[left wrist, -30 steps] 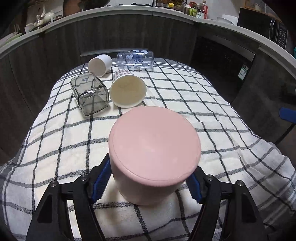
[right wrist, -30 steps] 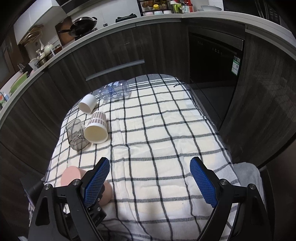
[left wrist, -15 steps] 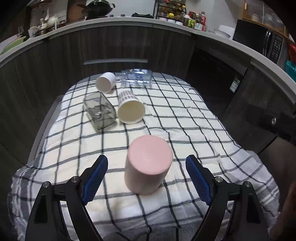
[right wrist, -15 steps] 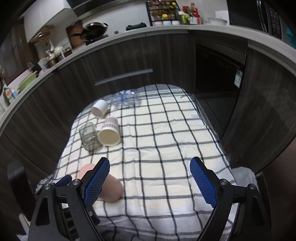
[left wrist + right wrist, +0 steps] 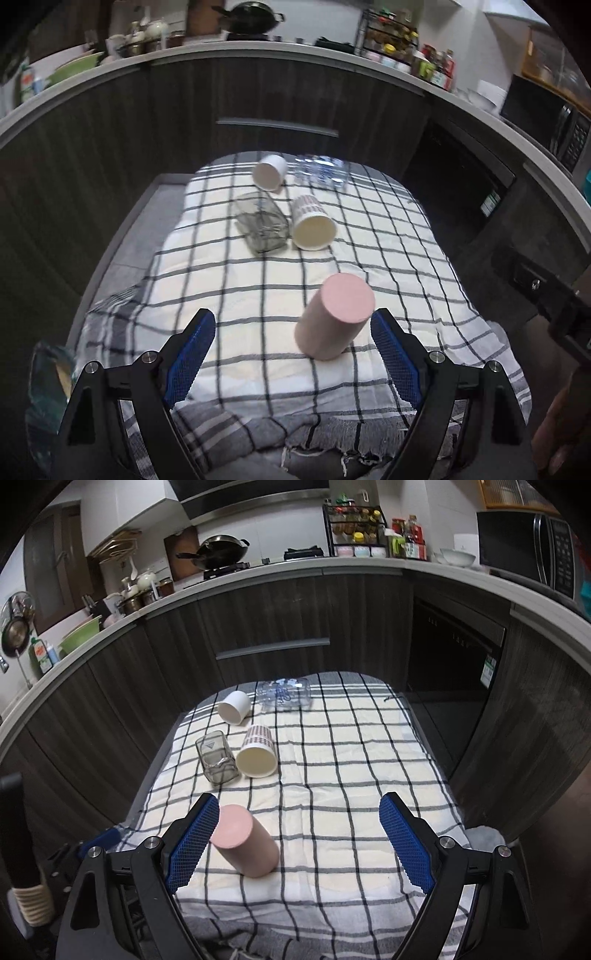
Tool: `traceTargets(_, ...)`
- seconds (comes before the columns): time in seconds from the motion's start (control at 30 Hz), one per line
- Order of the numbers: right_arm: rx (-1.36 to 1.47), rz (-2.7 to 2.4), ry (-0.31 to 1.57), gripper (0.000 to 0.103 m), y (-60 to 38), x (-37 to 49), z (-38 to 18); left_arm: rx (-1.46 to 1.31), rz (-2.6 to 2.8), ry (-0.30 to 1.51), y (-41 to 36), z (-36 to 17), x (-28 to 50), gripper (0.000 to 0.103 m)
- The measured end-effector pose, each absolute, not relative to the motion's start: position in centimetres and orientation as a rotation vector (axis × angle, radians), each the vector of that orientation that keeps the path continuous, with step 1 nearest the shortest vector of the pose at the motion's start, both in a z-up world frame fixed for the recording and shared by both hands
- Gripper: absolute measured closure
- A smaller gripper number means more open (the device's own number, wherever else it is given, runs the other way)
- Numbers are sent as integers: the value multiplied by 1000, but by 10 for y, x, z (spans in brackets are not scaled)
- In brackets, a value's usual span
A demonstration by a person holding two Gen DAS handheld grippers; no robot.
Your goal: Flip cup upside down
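A pink cup (image 5: 334, 316) stands upside down, flat base up, near the front edge of the checked cloth (image 5: 388, 236); it also shows in the right wrist view (image 5: 243, 844). My left gripper (image 5: 293, 354) is open and empty, held back above the cloth's front edge with the cup just ahead, toward its right finger. My right gripper (image 5: 295, 840) is open and empty, with the cup by its left finger (image 5: 192, 840).
Farther back lie a cream patterned cup (image 5: 312, 227), a smoky square glass (image 5: 263, 229), a small white cup (image 5: 269, 172) and a clear glass jar (image 5: 320, 173), all on their sides. Dark cabinets (image 5: 273, 627) ring the table; the cloth's fringe (image 5: 314, 439) hangs over the front.
My left gripper opened, let go of the pink cup and drew back and up. The cup stays standing upside down. My right gripper also rose and pulled back.
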State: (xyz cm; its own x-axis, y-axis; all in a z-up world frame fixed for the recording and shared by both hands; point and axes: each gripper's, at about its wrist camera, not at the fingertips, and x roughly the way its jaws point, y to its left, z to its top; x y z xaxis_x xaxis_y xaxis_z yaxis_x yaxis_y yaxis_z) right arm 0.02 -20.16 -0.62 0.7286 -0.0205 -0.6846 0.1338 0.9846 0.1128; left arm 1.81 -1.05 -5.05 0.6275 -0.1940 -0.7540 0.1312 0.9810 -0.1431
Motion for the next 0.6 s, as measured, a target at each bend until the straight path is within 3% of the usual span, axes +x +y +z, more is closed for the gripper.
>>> traceTargets(0.6, 94, -141, 674, 14, -182, -34, 21, -95, -83, 805, 13, -22, -17, 16)
